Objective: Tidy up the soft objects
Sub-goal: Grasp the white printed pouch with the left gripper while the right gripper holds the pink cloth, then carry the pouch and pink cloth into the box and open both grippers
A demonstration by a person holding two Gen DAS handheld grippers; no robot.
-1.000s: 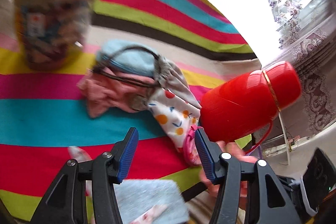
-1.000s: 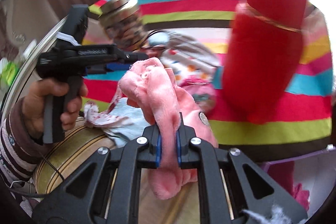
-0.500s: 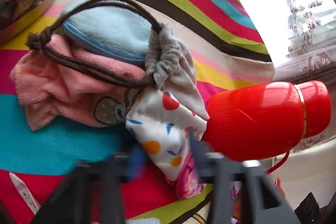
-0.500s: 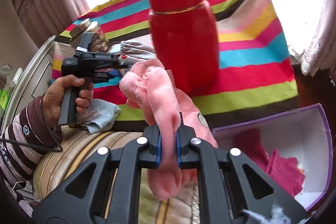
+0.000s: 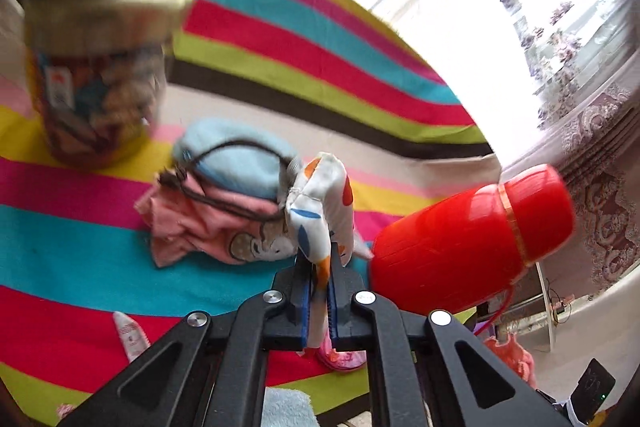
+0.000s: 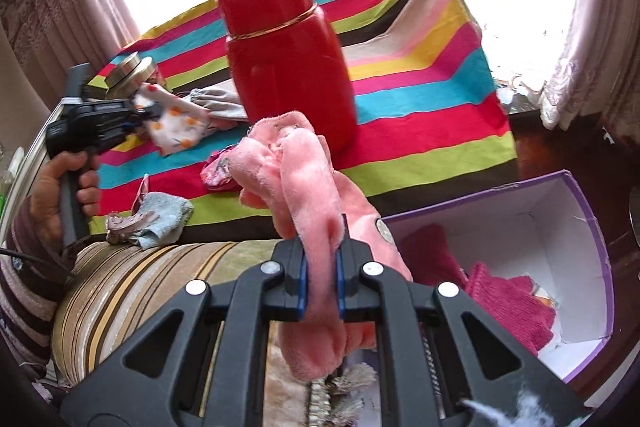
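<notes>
My left gripper (image 5: 319, 287) is shut on a white cloth with orange and blue spots (image 5: 320, 203), lifted off a pile of a pink cloth (image 5: 192, 227) and a light blue pouch (image 5: 236, 163) with a dark drawstring. The right wrist view shows the same left gripper (image 6: 140, 115), held in a hand, with the spotted cloth (image 6: 176, 127) hanging from it. My right gripper (image 6: 322, 279) is shut on a pink plush cloth (image 6: 304, 179), held off the table's near edge, left of a purple box (image 6: 560, 227).
A red flask (image 6: 284, 59) stands on the striped tablecloth (image 6: 420, 99), with a lidded jar (image 5: 100, 67) at the far left. A small pink item (image 6: 218, 171) and a blue towel (image 6: 164, 215) lie near the front edge. Magenta knitwear (image 6: 508, 299) is in the box.
My left gripper went from open to shut on the spotted cloth and raised it from the pile. My right gripper carried the pink plush rightward, bringing the purple box into view.
</notes>
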